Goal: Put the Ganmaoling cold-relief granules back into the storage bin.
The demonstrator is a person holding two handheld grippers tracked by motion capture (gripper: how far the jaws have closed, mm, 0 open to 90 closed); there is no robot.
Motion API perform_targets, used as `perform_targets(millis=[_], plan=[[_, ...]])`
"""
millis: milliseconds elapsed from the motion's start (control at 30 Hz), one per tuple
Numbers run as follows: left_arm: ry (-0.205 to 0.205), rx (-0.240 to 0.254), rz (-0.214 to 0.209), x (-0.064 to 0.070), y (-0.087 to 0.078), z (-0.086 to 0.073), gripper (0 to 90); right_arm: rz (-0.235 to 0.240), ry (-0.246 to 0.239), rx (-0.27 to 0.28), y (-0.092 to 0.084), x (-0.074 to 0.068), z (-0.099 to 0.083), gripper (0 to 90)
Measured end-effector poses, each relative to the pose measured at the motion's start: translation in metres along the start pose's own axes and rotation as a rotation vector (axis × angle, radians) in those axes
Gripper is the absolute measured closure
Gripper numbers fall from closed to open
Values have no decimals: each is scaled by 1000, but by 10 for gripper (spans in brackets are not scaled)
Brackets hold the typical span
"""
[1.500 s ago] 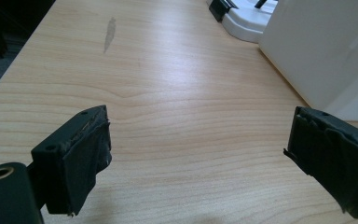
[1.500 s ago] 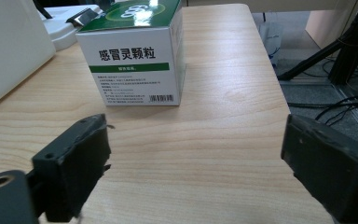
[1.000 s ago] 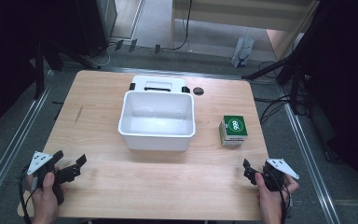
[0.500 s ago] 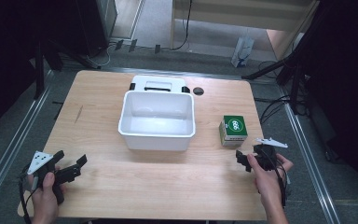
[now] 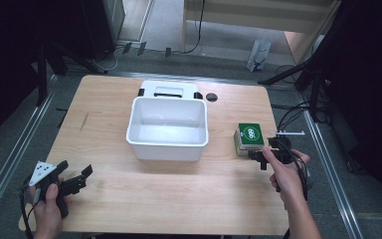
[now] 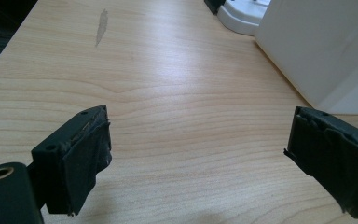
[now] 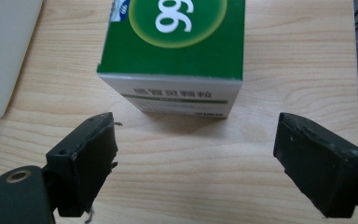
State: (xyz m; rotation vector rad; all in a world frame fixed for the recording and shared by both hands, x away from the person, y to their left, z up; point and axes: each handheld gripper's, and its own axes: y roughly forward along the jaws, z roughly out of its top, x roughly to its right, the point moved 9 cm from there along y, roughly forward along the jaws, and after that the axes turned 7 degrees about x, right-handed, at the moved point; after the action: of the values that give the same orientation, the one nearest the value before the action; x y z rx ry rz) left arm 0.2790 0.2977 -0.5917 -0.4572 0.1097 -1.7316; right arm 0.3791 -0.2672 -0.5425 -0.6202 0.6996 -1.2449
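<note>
One white bin (image 5: 168,127) near green box (image 5: 249,137), unobstructed

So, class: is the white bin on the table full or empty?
Empty. In the high view the white bin shows only its bare white floor; the green box lies outside it, on the table.

Both claws are chunky matte black plastic, and the left claw (image 5: 74,180) has a grey three-cornered plate on top. The right claw (image 7: 196,163) has worn, frayed black pads and a brass-ringed screw hole. Black cables trail off both; bare forearms, no sleeves.
</note>
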Motion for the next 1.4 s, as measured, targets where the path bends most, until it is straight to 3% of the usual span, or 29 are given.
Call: perform_targets(millis=[67, 200, 400, 633, 833, 1033, 1133, 1233, 1400], plan=[[-1, 0, 1, 0, 0, 0, 66, 3, -10, -24, 1, -3, 5, 130], [0, -5, 3, 0, 0, 0, 66, -45, -12, -61, 3, -2, 18, 128], [6, -10, 0, 0, 0, -1, 66, -23, -34, -160, 6, -11, 36, 0], [5, -8, 0, 0, 0, -1, 66, -12, -20, -228, 18, -22, 55, 0], [7, -11, -2, 1, 1, -1, 66, -69, -19, -311, 38, -21, 61, 0], [7, -13, -6, 1, 1, -1, 66, -122, -53, -346, 53, -23, 61, 0], [9, -10, -13, 1, 1, -1, 66, -153, -41, -367, 61, -20, 58, 0], [7, -9, -14, 1, 1, -1, 66, -181, 2, -402, 68, -15, 55, 0], [12, -12, -14, 1, 1, -1, 66, -208, -10, -399, 75, -10, 54, 28]])
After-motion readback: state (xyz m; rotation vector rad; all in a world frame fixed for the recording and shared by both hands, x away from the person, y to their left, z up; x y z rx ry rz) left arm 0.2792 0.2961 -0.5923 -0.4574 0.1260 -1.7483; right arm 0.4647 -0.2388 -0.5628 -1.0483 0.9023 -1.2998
